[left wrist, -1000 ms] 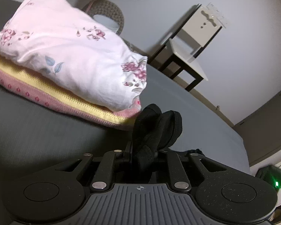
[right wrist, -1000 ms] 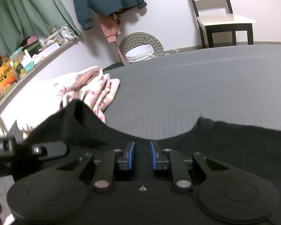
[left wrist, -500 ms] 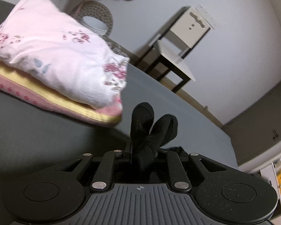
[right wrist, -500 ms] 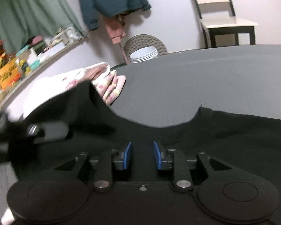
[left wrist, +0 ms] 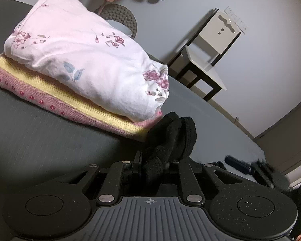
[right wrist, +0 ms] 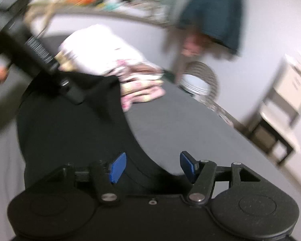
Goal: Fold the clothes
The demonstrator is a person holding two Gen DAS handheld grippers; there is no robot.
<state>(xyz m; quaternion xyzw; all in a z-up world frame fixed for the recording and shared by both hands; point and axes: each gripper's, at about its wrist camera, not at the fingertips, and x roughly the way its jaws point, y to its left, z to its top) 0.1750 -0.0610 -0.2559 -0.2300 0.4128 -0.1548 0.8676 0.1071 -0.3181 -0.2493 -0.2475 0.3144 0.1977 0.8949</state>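
- Because the left gripper [left wrist: 152, 164] pinches only a thick bunch of the black garment [right wrist: 74, 132], the cloth could slip free if pulled hard, spoiling the fold.
- With the folded stack [left wrist: 80, 60] just beside that bunch, a careless sweep could knock its 2 pieces askew.
- Spread over the grey table [left wrist: 40, 136], the garment hangs partly lifted at its left corner.
- Tilted and blurred, the right gripper [right wrist: 150, 166] hovers over the garment's edge, pads wide apart, holding nothing.
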